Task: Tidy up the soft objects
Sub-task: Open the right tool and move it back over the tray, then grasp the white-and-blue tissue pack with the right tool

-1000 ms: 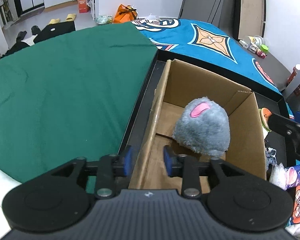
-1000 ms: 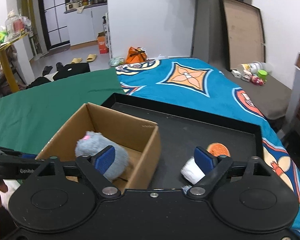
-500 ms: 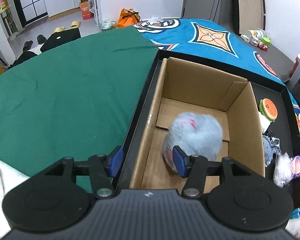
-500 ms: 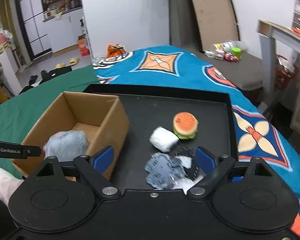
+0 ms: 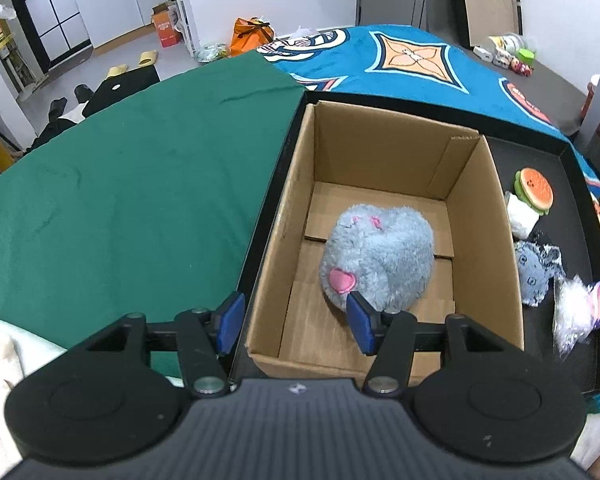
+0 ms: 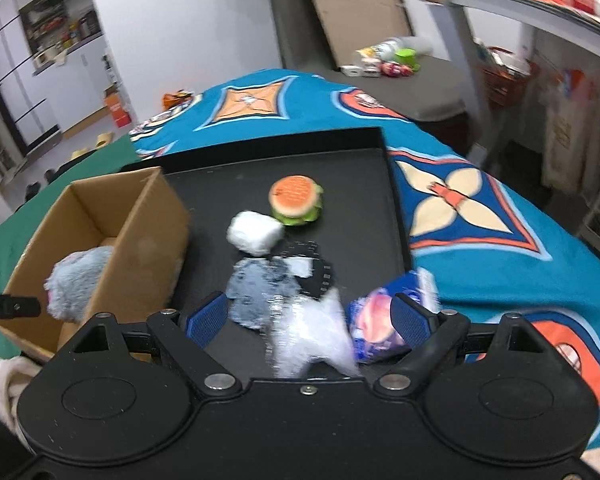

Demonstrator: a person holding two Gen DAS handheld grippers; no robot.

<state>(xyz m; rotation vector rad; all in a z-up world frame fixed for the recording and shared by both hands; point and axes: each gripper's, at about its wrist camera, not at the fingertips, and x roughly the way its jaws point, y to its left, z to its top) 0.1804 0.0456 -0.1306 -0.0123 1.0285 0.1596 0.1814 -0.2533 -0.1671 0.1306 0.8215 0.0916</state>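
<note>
A grey plush (image 5: 379, 256) with pink patches lies on its side inside the cardboard box (image 5: 379, 152). My left gripper (image 5: 296, 320) hangs open over the box's near left corner, one finger outside the wall, holding nothing. In the right wrist view, the box (image 6: 140, 240) and the plush (image 6: 76, 276) sit at the left. My right gripper (image 6: 307, 316) is open low over the black tray (image 6: 351, 184). A clear plastic bag (image 6: 311, 340) and a blue-purple packet (image 6: 375, 320) lie between its fingers, not pinched. Beyond are a blue-grey cloth (image 6: 260, 288), a white roll (image 6: 254, 232) and a burger plush (image 6: 296, 200).
The tray rests on a blue patterned cover (image 6: 459, 200), with a green cloth (image 5: 120, 200) to the left of the box. A raised rim borders the tray. A low grey surface (image 6: 419, 80) with small items stands behind. A metal shelf frame (image 6: 479, 60) rises at the right.
My left gripper's jaws spread wider and drew back a little; the grey plush tipped over onto the box floor. My right gripper swung right and down, from the box to the loose items.
</note>
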